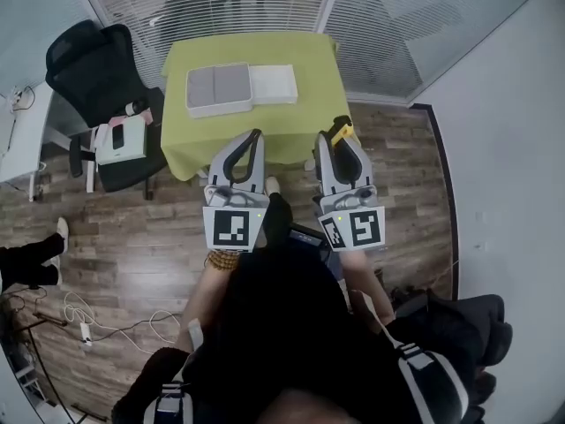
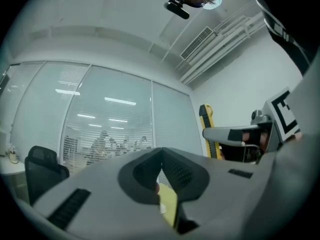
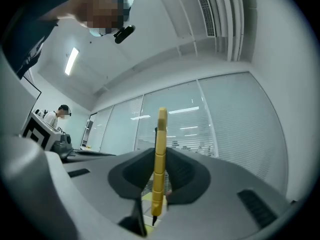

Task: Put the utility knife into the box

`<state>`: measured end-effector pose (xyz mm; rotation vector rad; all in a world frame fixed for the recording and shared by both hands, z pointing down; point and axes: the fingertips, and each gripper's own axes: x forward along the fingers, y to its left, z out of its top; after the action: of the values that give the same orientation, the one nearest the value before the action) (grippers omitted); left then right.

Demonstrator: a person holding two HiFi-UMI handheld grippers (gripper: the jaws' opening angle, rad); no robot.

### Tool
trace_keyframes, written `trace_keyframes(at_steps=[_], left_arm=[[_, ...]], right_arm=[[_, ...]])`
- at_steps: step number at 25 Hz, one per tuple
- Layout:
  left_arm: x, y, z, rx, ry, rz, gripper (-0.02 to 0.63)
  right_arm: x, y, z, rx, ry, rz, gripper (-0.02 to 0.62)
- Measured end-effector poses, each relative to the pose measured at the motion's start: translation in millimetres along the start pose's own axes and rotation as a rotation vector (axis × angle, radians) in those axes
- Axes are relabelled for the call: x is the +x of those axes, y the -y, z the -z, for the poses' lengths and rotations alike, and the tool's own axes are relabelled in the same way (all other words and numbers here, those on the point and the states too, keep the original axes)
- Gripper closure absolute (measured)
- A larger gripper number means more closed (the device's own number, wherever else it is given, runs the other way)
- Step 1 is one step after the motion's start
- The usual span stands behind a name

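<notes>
Left gripper (image 1: 255, 137): held at the near side of the green table (image 1: 305, 122), jaws closed tip to tip with nothing between them. Box (image 1: 219, 88): lying open on the table's far left part, well apart from both grippers. Right gripper (image 1: 341, 140): at the table's near right corner, jaws partly apart and clamped on the utility knife (image 3: 160, 154). The knife stands upright between them, its yellow end projecting past the tips.

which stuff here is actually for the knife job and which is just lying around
For the job:
- utility knife, clamped in the jaws of the right gripper
- open box on the green table

Just lying about:
- black office chair
- white item on its seat
- cables on the floor
</notes>
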<state>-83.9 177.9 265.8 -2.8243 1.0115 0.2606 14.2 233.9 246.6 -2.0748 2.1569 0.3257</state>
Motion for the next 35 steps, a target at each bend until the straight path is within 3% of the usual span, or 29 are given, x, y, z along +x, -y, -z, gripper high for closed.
trace_keyframes(at_steps=[7, 16, 21, 35], left_arm=[[11.1, -0.1, 3.9, 0.004, 0.001, 0.003, 0.595], [32.2, -6.0, 20.0, -0.016, -0.059, 0.017, 0.595], [51.6, -22.9, 9.1, -0.022, -0.010, 0.003, 0.595], [90.9, -51.0, 27.9, -0.035, -0.014, 0.000, 0.595]], right_arm=[[13.4, 10.4, 4.1, -0.005, -0.007, -0.004, 0.532], [36.7, 30.6, 11.5, 0.004, -0.024, 0.005, 0.532], [59.9, 36.0, 4.6, -0.006, -0.009, 0.000, 0.532], [107.9, 53.7, 20.4, -0.025, -0.030, -0.002, 0.532]])
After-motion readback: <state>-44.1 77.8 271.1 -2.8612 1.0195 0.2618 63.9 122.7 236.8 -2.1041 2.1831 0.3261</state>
